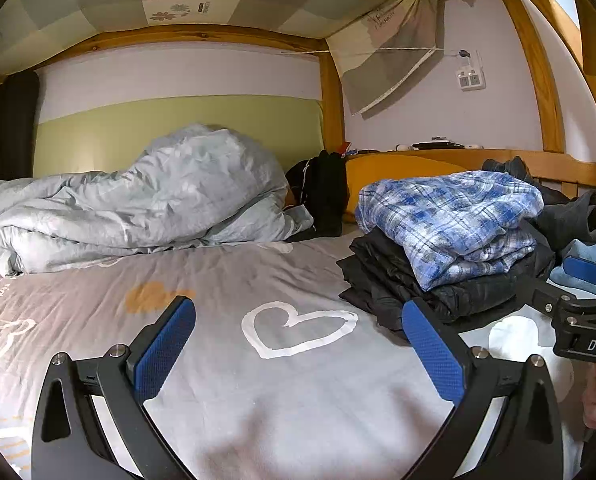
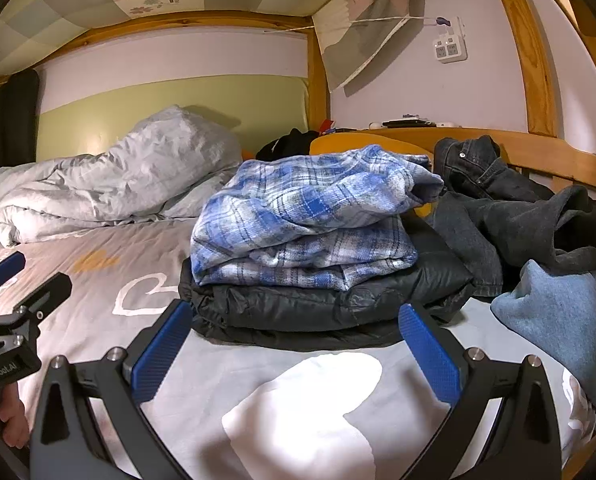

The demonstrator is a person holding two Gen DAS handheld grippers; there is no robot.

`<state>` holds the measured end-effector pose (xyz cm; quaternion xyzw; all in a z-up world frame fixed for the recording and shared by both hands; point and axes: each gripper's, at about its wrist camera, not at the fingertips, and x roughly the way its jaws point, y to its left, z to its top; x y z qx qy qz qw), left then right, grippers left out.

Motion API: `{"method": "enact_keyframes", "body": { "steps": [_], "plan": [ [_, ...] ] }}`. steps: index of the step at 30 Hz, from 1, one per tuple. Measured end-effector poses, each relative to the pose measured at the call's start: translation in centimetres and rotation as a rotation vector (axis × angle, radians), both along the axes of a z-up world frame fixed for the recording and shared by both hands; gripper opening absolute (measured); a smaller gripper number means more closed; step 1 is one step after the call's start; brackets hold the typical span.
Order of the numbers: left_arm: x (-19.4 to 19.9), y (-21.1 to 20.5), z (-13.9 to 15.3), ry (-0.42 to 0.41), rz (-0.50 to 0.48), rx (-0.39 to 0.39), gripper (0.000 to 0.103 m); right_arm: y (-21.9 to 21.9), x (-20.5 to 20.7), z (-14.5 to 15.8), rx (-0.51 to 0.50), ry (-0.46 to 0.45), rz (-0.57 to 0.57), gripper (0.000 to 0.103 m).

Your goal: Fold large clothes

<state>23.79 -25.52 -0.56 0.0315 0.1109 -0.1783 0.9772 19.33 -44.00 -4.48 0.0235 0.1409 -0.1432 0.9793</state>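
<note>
A folded blue plaid shirt [image 2: 305, 216] lies on top of a folded black jacket [image 2: 321, 304] on the grey bedsheet [image 2: 98, 248]. The stack also shows in the left wrist view, plaid shirt [image 1: 453, 216] over black jacket [image 1: 381, 280]. Loose dark jeans [image 2: 493, 196] and a light blue garment [image 2: 561, 320] lie to the right of the stack. My right gripper [image 2: 298, 316] is open and empty just in front of the stack. My left gripper [image 1: 298, 312] is open and empty over the bare sheet, left of the stack.
A rumpled pale duvet [image 1: 138, 200] fills the back left of the bed. A black garment [image 1: 321, 188] and an orange pillow [image 1: 393, 176] lie at the back. Wooden bunk posts [image 1: 541, 80] and a rail [image 2: 537, 152] bound the right side.
</note>
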Motion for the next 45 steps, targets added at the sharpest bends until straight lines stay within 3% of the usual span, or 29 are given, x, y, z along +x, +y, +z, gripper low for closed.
{"method": "enact_keyframes", "body": {
  "steps": [45],
  "plan": [
    [0.05, 0.02, -0.22, -0.001, -0.002, 0.005, 0.103, 0.36, 0.18, -0.25, 0.01, 0.009, 0.006, 0.103]
  ]
}}
